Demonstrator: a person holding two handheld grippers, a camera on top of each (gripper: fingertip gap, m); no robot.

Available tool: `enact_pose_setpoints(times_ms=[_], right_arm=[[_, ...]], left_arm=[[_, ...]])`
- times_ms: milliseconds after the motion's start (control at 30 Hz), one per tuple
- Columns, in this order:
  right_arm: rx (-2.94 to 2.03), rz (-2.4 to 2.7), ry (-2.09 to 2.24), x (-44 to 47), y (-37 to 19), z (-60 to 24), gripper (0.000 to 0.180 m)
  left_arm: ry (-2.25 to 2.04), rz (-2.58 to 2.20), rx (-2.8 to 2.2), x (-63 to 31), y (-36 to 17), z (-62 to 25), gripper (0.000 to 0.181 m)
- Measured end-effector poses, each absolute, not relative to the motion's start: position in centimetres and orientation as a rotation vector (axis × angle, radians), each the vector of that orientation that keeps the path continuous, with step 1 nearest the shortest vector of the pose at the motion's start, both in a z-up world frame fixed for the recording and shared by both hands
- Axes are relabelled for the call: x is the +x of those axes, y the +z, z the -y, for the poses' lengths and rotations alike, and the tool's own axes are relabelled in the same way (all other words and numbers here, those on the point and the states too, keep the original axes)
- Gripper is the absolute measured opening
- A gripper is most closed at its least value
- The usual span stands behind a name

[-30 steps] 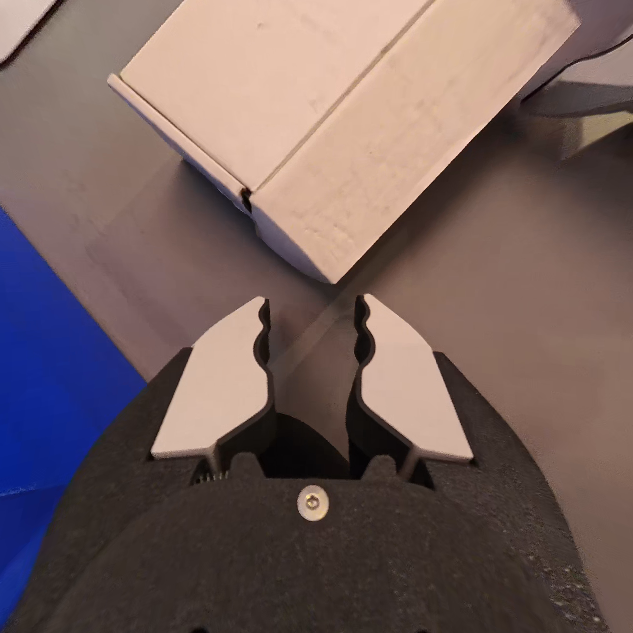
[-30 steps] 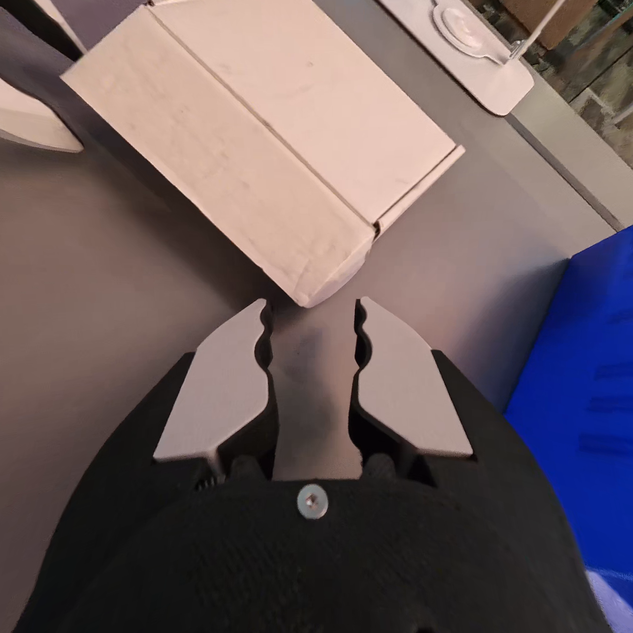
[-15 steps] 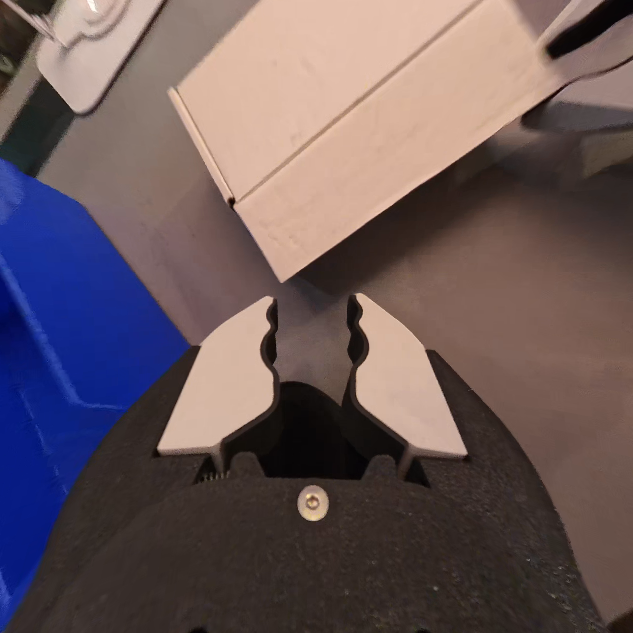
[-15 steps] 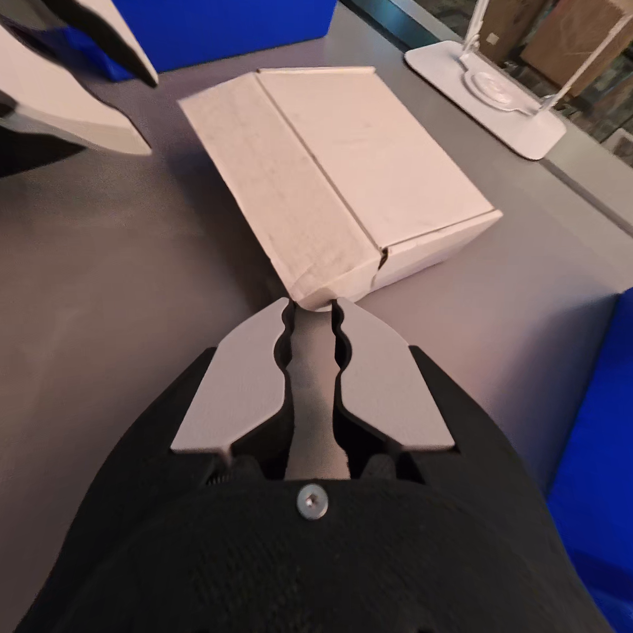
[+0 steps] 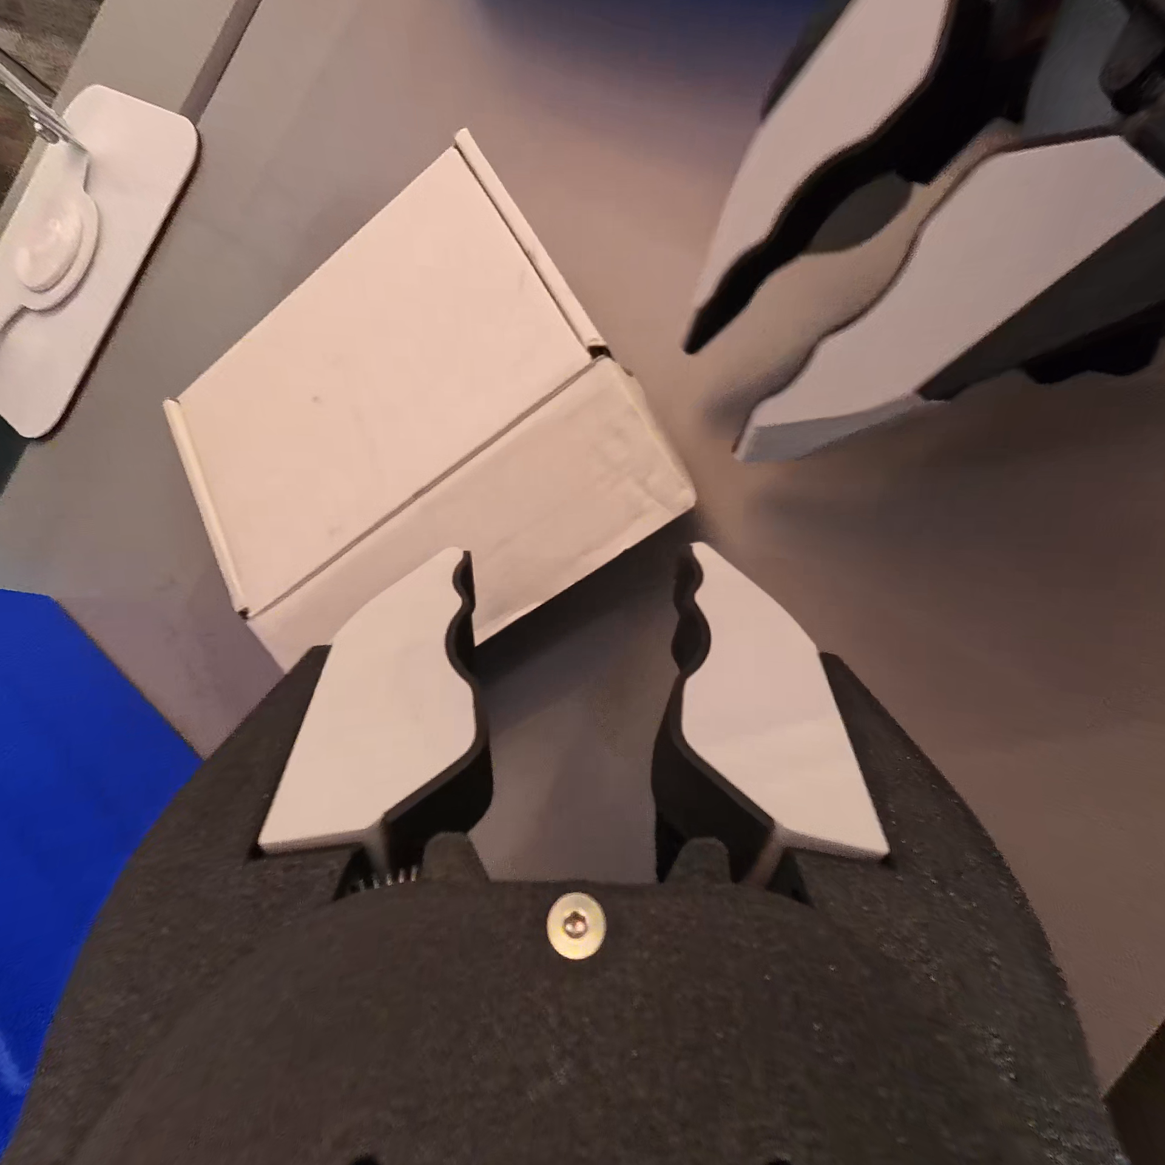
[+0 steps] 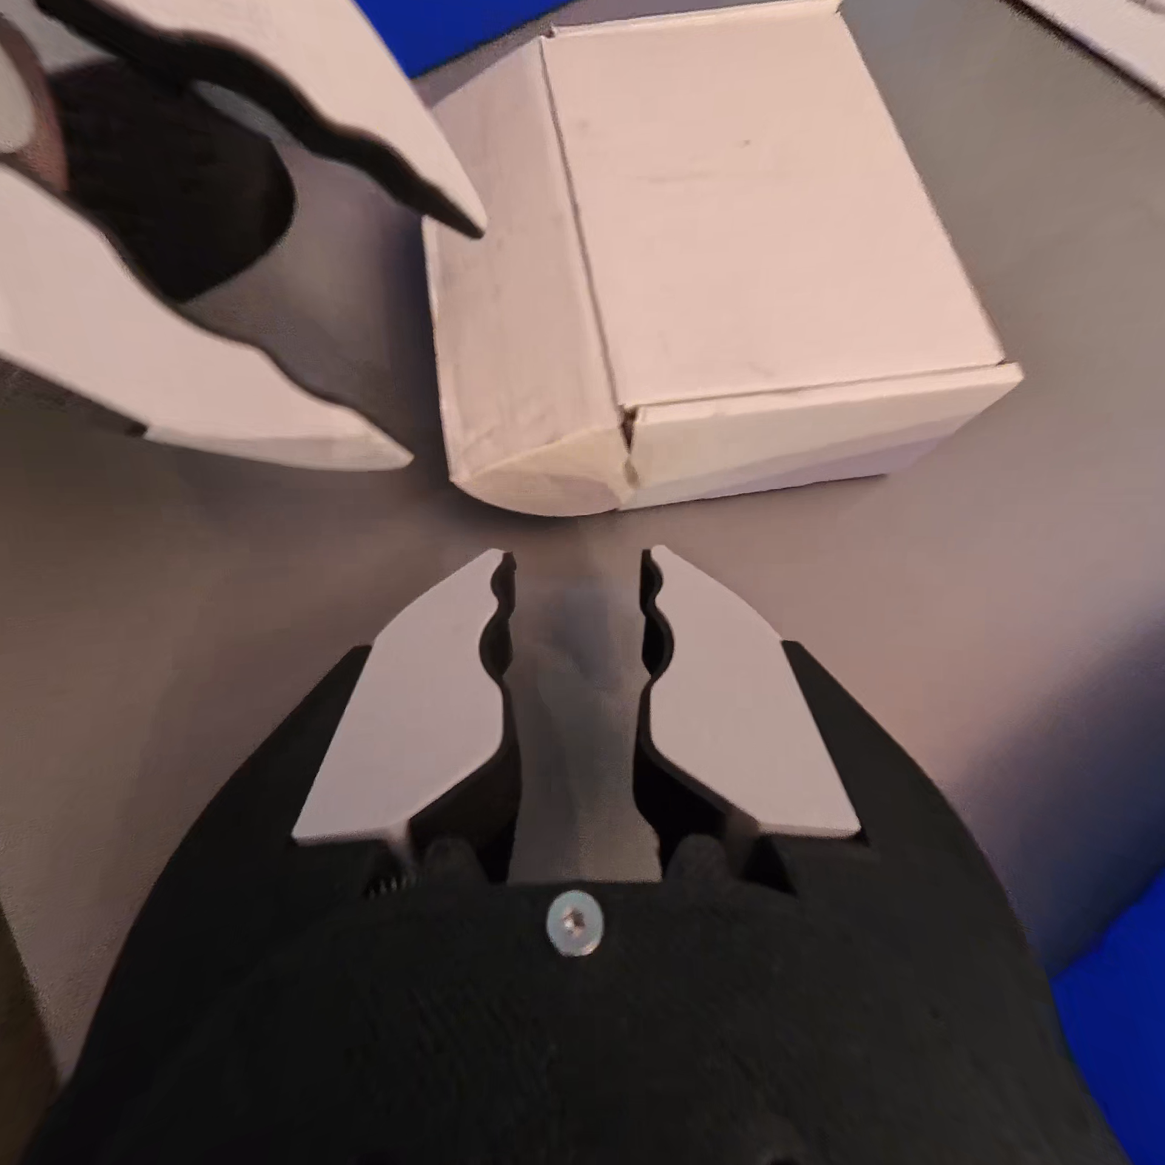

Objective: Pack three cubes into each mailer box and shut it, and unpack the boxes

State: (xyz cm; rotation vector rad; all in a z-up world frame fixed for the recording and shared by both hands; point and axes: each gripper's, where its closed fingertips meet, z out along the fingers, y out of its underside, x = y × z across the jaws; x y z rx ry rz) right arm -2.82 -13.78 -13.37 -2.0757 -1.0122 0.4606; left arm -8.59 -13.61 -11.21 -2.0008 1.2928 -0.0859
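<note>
Left wrist view: the left hand-held gripper [image 5: 577,561] hangs with its jaws spread and nothing between them, over the grey bench [image 5: 882,630], and the closed white mailer box [image 5: 403,378] lies just past its tips toward 11 o'clock. A blue bin [image 5: 69,756] sits at 9 o'clock, a white stand base [image 5: 82,252] at 10. Right wrist view: the right hand-held gripper [image 6: 577,558] is parted too and empty, the same box [image 6: 744,227] just ahead at 1 o'clock.

Each claw [image 5: 577,561] [image 6: 573,558] is formed of pale grey fingers [image 5: 391,693] with wavy black pads, mounted on a black textured body; a silver screw [image 5: 575,927] is set below the fingers.
</note>
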Motion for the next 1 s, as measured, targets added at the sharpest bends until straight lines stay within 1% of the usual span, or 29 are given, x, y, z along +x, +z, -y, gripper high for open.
enact_pose_setpoints(times_ms=[33, 100, 167, 233, 300, 333, 400, 467, 500, 600, 700, 800, 867, 933, 967, 1000], right_arm=[[-2.063, 1.048, 0.402, -2.5, -13.0, 13.2, 0.039], [-2.021, 1.129, 0.309, -2.2, -11.6, 11.9, 0.04], [-1.981, 1.14, 0.269, -1.9, -9.3, 10.1, 0.039], [-1.991, 1.053, 0.319, -1.7, -7.0, 7.5, 0.039], [-2.044, 0.974, 0.406, -1.8, -6.0, 4.9, 0.039], [-2.067, 0.944, 0.416, -1.9, -6.1, 3.5, 0.039], [-2.136, 0.923, 0.356, -1.9, -7.3, 1.1, 0.039], [-2.192, 0.937, 0.222, -1.6, -8.9, -0.7, 0.038], [-2.215, 0.943, 0.159, -1.4, -9.6, -1.3, 0.034], [-2.288, 0.929, 0.085, -0.9, -10.9, -1.1, 0.018], [-2.361, 0.939, 0.036, -0.1, -11.6, 0.9, 0.002], [-2.448, 1.055, 0.021, 0.5, -12.9, 3.9, 0.004], [-2.406, 1.045, -0.011, 0.6, -13.0, 3.9, 0.007], [-2.345, 1.029, -0.026, 0.5, -12.1, 3.5, 0.01], [-2.295, 1.033, 0.022, -0.1, -11.3, 3.4, 0.012], [-2.235, 1.036, 0.108, -1.1, -10.3, 3.6, 0.013]], left_arm=[[-0.08, -1.279, -1.997, -8.4, -11.4, 13.7, 0.063], [-0.038, -1.248, -1.983, -8.5, -11.7, 13.8, 0.068], [-0.001, -1.185, -1.987, -8.8, -11.8, 13.8, 0.069], [-0.033, -1.109, -1.999, -8.9, -11.7, 14.1, 0.063], [-0.087, -1.04, -1.992, -8.7, -11.3, 14.3, 0.059], [-0.116, -1.014, -1.988, -8.5, -11.2, 14.3, 0.059], [-0.152, -0.985, -1.995, -7.8, -11.3, 14.4, 0.064], [-0.105, -0.973, -1.99, -7.2, -11.4, 14.1, 0.069], [-0.058, -0.964, -1.977, -7.1, -11.3, 13.6, 0.072], [0.05, -0.969, -1.975, -7.1, -11.7, 12.3, 0.079], [0.077, -0.971, -2.011, -7.5, -12.4, 11.6, 0.084], [0.163, -0.98, -2.013, -9.1, -12.6, 10.9, 0.081], [0.214, -1.016, -2.007, -10.4, -12.7, 10.8, 0.076], [0.233, -1.046, -1.983, -11.6, -12.4, 10.9, 0.073], [0.214, -1.082, -1.971, -11.9, -12.2, 11.3, 0.067], [0.206, -1.103, -1.955, -12.3, -12.0, 11.4, 0.065]])
